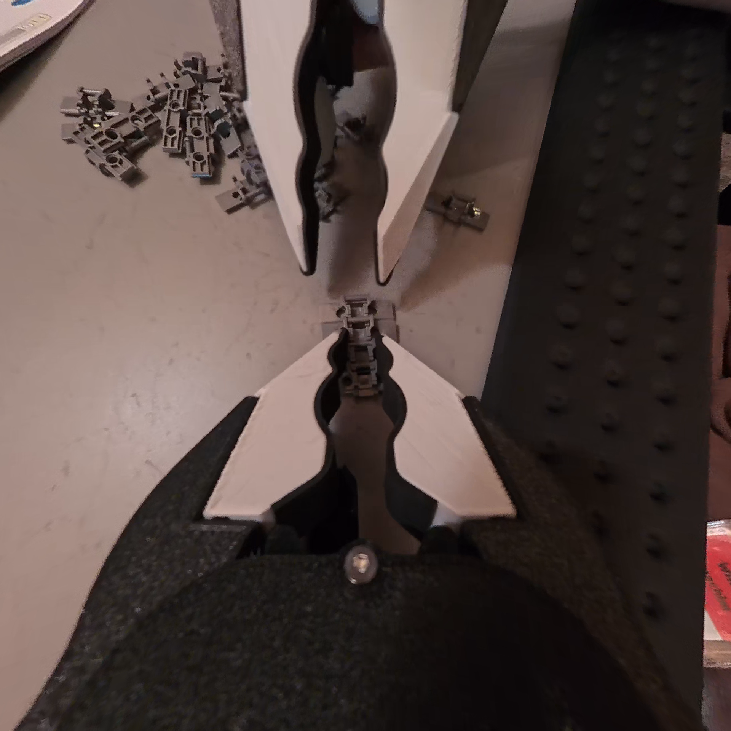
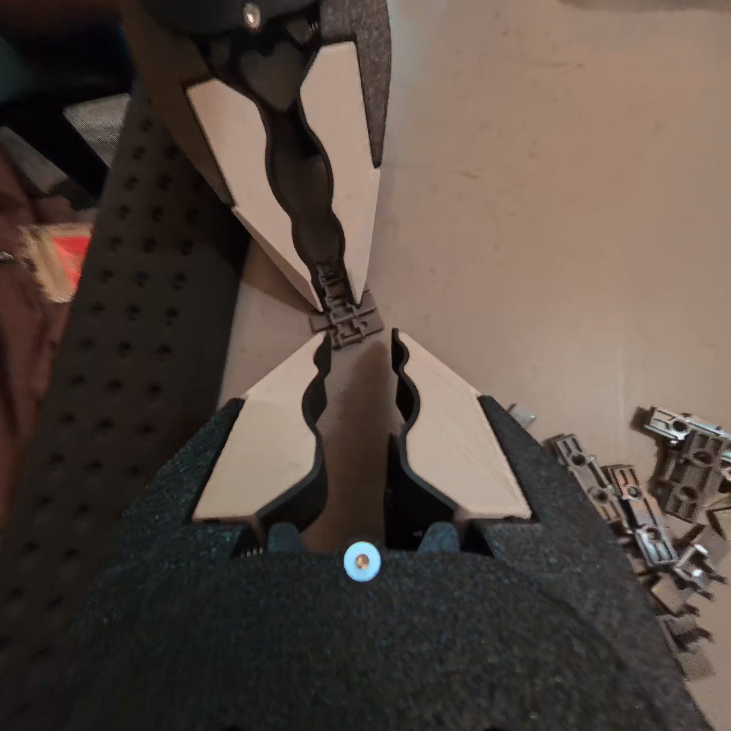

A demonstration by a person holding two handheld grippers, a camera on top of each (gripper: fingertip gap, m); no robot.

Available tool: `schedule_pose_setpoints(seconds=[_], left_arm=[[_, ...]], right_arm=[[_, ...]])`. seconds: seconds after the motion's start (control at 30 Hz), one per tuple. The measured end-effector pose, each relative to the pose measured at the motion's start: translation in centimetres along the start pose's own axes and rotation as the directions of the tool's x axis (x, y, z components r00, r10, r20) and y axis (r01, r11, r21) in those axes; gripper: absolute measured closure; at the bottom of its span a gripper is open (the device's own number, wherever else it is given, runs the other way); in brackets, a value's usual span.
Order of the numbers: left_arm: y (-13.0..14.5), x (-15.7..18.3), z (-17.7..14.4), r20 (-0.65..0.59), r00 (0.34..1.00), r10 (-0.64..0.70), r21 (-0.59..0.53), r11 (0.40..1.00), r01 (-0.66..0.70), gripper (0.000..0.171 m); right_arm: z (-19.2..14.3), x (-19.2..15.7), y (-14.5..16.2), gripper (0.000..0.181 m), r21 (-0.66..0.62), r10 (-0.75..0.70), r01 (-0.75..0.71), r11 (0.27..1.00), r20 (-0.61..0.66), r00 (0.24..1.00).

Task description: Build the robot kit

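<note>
The left tool (image 1: 359, 336) pinches a grey link strip (image 1: 359, 344) flat on the worktop (image 1: 158, 316), steadying it, while the right tool (image 2: 360, 340) gapes empty just beside it.

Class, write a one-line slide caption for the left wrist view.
Left gripper shut on a grey link assembly; open right gripper opposite, loose grey parts behind.

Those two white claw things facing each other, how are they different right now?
The left hand-held gripper is shut on the grey link assembly, its fingers pinching it; the right hand-held gripper is open and holds nothing. The left one comes from the side of the dark studded board; the right one from the side of the pile of loose grey parts. Both have white fingers with wavy black pads, tips almost meeting.
</note>
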State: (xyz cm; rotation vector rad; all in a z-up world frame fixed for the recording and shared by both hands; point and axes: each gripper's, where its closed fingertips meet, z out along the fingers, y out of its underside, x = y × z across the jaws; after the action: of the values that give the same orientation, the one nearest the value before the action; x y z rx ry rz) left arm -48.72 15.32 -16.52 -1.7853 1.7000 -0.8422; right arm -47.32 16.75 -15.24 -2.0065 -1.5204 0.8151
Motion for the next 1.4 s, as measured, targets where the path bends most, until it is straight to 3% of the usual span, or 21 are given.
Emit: schedule_pose_setpoints(seconds=[0.17,0.27,0.37,0.63,0.73,0.87,1.23,1.4], left_arm=[[-0.1,0.3,0.0,-0.002,1.0,-0.009,0.005,1.0,0.009,0.153],[-0.1,0.1,-0.2,0.016,1.0,-0.021,0.01,1.0,0.021,0.145],[0.1,-0.2,-0.5,0.026,0.999,-0.037,0.006,0.999,0.037,0.141],[-0.4,-0.5,-1.4,0.025,0.999,-0.043,0.048,0.998,0.041,0.139],[0.1,-1.7,-1.6,0.092,0.995,-0.024,0.014,1.0,0.023,0.129],[0.1,-1.6,-0.8,0.07,0.997,-0.034,0.005,0.999,0.033,0.122],[0.0,-1.6,0.3,0.061,0.998,0.0,-0.027,1.0,0.001,0.128],[0.0,-1.3,0.4,0.049,0.999,0.021,-0.026,0.999,-0.02,0.133]], right_arm=[[-0.1,-1.3,-1.6,0.17,0.118,-0.049,0.055,0.992,-0.052,0.997],[0.3,-0.7,-0.7,0.149,0.04,-0.074,0.08,0.996,-0.125,0.989],[0.4,-0.7,-0.2,0.145,0.047,0.042,-0.038,0.998,-0.091,0.995],[0.9,0.1,0.5,0.148,0.049,0.132,-0.128,0.991,-0.072,0.989],[0.7,0.4,0.1,0.149,0.071,0.136,-0.13,0.989,-0.083,0.987],[0.8,0.3,-0.1,0.15,0.076,0.128,-0.122,0.99,-0.083,0.988],[1.1,-0.4,0.3,0.153,0.054,0.125,-0.123,0.991,-0.049,0.991],[0.9,0.0,-0.4,0.153,0.099,0.222,-0.219,0.971,-0.027,0.975]])
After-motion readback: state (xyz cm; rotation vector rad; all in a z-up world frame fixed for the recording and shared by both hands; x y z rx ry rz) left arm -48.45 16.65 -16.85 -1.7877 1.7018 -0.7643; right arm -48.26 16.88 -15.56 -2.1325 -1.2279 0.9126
